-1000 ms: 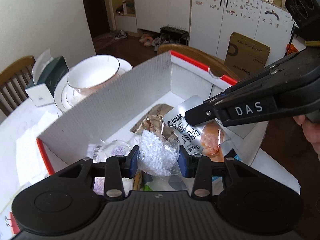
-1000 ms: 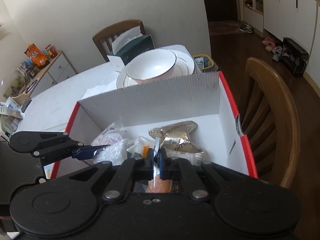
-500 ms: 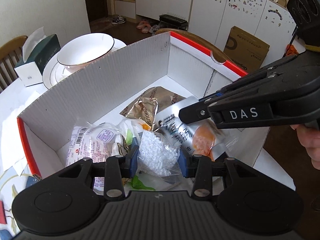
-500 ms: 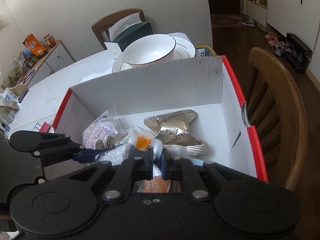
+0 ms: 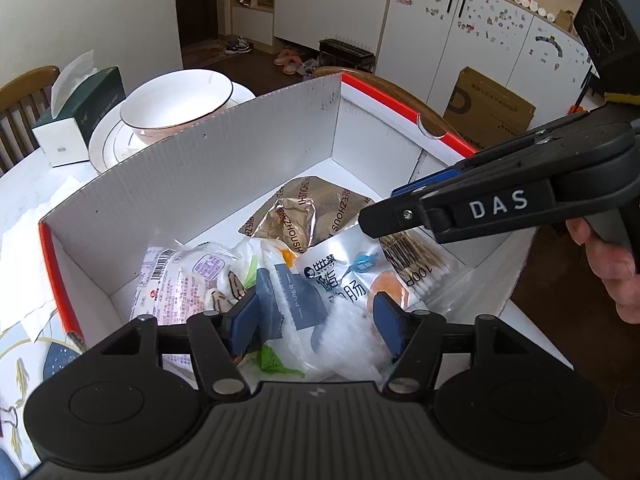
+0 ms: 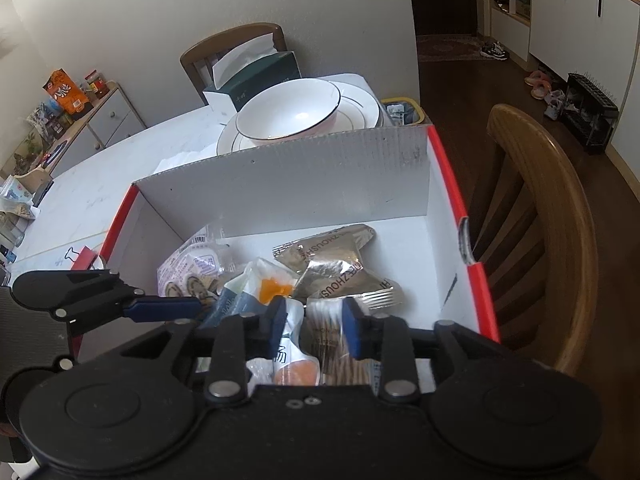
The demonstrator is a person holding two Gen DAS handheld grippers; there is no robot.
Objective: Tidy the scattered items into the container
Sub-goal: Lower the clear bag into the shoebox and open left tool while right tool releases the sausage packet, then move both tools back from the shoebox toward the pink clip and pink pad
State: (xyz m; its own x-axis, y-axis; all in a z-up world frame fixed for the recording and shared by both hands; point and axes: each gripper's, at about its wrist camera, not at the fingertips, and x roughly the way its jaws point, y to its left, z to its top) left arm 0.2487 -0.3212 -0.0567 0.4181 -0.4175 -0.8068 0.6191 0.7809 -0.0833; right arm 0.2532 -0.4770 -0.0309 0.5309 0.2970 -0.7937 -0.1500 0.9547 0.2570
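Inside, one box (image 5: 248,148) holds two gold packets (image 5: 308,210).

The right gripper (image 6: 314,328) hangs over the near end of the white box (image 6: 288,184), its jaws having just been opening; the blue pads now stand apart and press on nothing. Between and just below them lie a bag of cotton swabs (image 6: 324,330) and a silver sausage pouch (image 6: 294,356). Just ahead of the claw rest a gold foil packet (image 6: 340,264) and a clear snack bag (image 6: 192,268). To its left the left gripper (image 6: 160,307) reaches in over the box wall. Beyond the far wall, well ahead, a white bowl (image 6: 290,110) sits on a plate (image 6: 360,114), with a tissue box (image 6: 256,76) behind. A wooden chair (image 6: 548,208) stands to the right.
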